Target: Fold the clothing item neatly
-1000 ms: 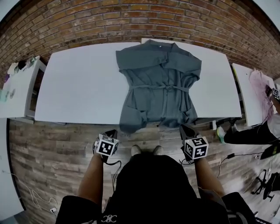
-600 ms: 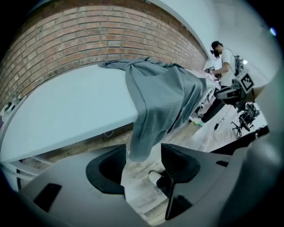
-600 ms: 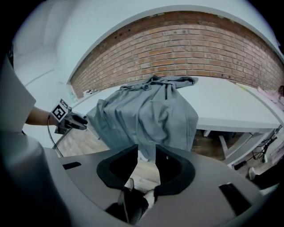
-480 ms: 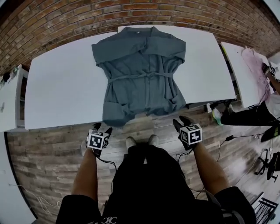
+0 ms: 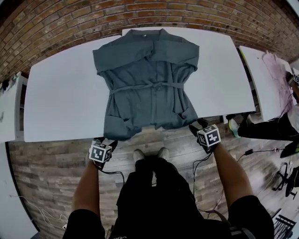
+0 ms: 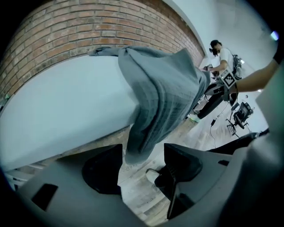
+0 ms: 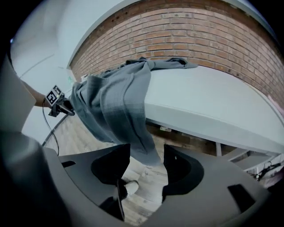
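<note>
Left gripper (image 6: pixel 143 155): jaws spread wide, just been opening, pads pressing on nothing. The left hem corner (image 6: pixel 135 148) dangles loose in the gap, looks clear of both pads.

Right gripper (image 7: pixel 147 153): same story. Jaws apart, just been opening, and the right hem corner (image 7: pixel 151 155) hangs between them unpinched.

Grey robe (image 5: pixel 149 84) lies flat on the white table (image 5: pixel 60 102), collar toward the brick wall (image 5: pixel 140 14), waist tie (image 5: pixel 149 86) across the middle, bottom hem draped over the near edge.

My read: that overhang is why both grippers sit below table level. The corners hang free there, so the jaws can close on cloth alone without scraping the tabletop. Likely step is to pinch both corners, then carry the hem up toward the collar. Fold not started yet.

Room:
- Bare tabletop on both sides of the robe, more on the left.
- Collar sits close to the far edge, so little slack for pushing the cloth away.
- Side table (image 5: pixel 261 79) well apart on the right.
- Wooden floor (image 5: pixel 46 177) and the person's shoes (image 5: pixel 149 153) directly under the hem. Watch for the hem dragging if either corner slips.
</note>
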